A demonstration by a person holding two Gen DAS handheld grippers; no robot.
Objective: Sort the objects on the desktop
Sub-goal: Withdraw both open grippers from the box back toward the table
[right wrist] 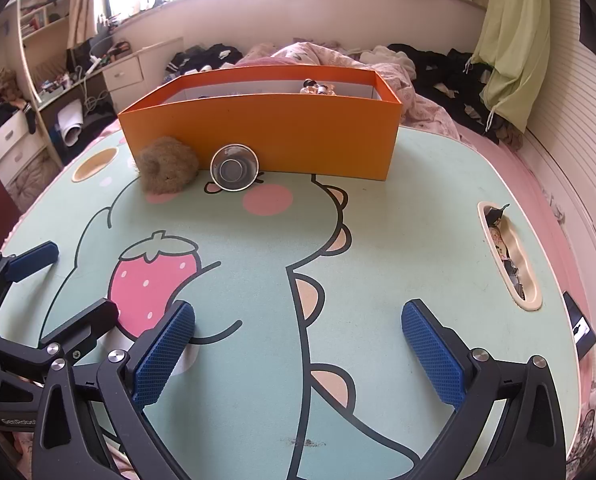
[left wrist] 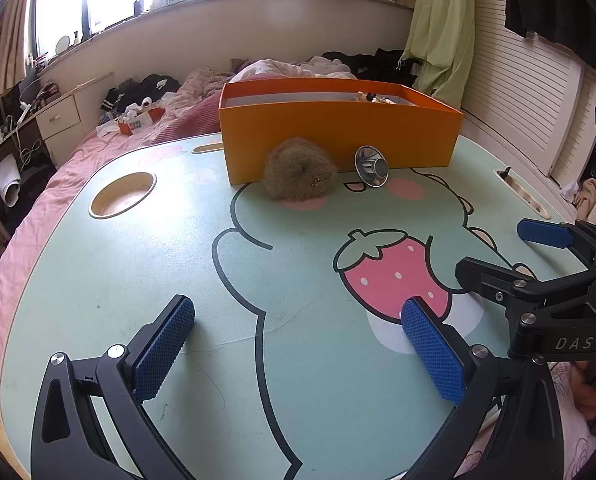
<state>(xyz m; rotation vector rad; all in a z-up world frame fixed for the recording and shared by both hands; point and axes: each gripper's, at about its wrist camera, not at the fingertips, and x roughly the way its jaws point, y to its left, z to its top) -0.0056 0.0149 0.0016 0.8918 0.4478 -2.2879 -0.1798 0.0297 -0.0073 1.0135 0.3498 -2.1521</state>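
Green cartoon table (left wrist: 138, 280) filling frame; orange box (left wrist: 338, 136) upper centre; furry brown ball (left wrist: 300, 176) and smaller shiny metal cup (left wrist: 372, 167) touching its front wall. Left hand-held gripper (left wrist: 298, 340) and right hand-held gripper (right wrist: 298, 340) at bottom, jaws wide apart, empty.

A rumpled pink bed (left wrist: 98, 148) with dark clothes (right wrist: 446, 68), green curtain (left wrist: 442, 40).

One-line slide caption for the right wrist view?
Right gripper open and empty over the cartoon lap table; fuzzy brown ball and shiny round metal piece sit against the orange box.
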